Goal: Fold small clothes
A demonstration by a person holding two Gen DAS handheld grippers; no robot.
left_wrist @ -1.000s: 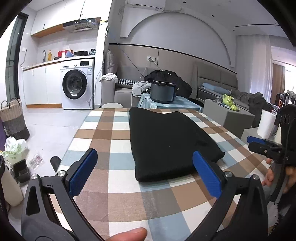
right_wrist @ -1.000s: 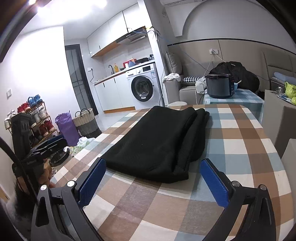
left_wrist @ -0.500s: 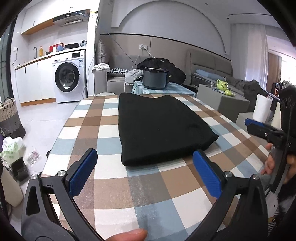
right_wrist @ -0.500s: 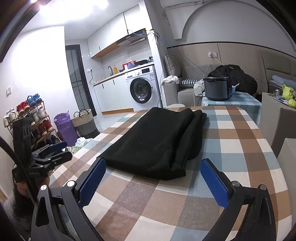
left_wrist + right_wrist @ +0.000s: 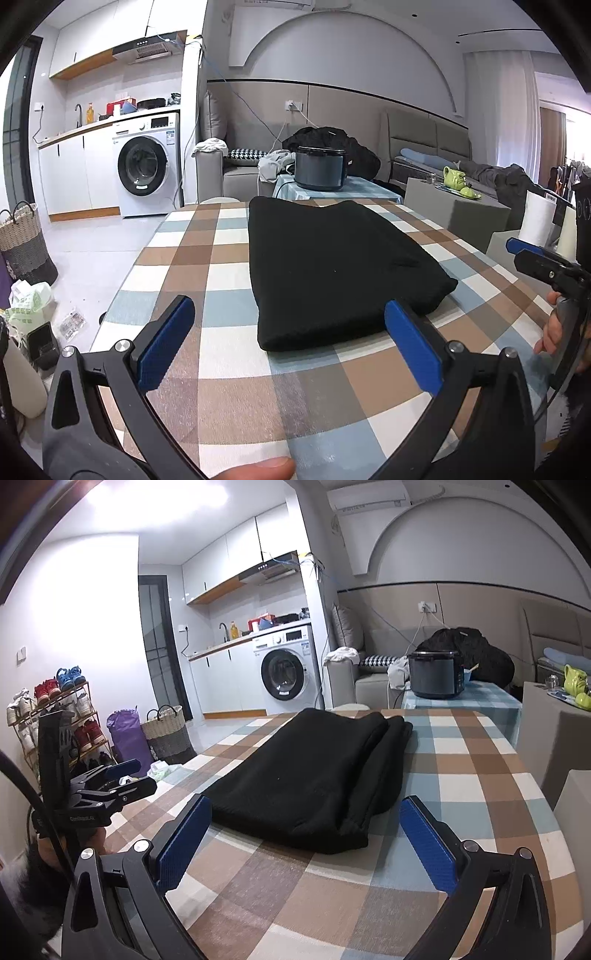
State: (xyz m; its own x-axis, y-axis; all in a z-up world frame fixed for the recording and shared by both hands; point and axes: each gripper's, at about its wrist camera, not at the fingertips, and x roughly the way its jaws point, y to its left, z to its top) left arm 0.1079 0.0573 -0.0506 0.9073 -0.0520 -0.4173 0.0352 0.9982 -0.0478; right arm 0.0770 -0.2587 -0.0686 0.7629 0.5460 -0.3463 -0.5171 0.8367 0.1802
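A black garment (image 5: 332, 266) lies folded into a long rectangle on the checked tablecloth (image 5: 229, 369); it also shows in the right wrist view (image 5: 314, 775), with layered folds along its right side. My left gripper (image 5: 288, 314) is open and empty, just short of the garment's near edge. My right gripper (image 5: 304, 808) is open and empty, near the garment's near end. Each gripper shows in the other's view, the right one (image 5: 535, 254) and the left one (image 5: 110, 782), both off the table's sides.
A dark rice cooker (image 5: 319, 170) stands on a side table beyond the checked table. A washing machine (image 5: 147, 173), a woven basket (image 5: 168, 734), a purple bag (image 5: 127, 734) and a shoe rack (image 5: 55, 716) are on the left. A paper roll (image 5: 535, 214) stands right.
Both grippers have stayed open and empty. The left wrist view has shifted: the garment sits more central and a little further off than one second ago. The right gripper barely moved.
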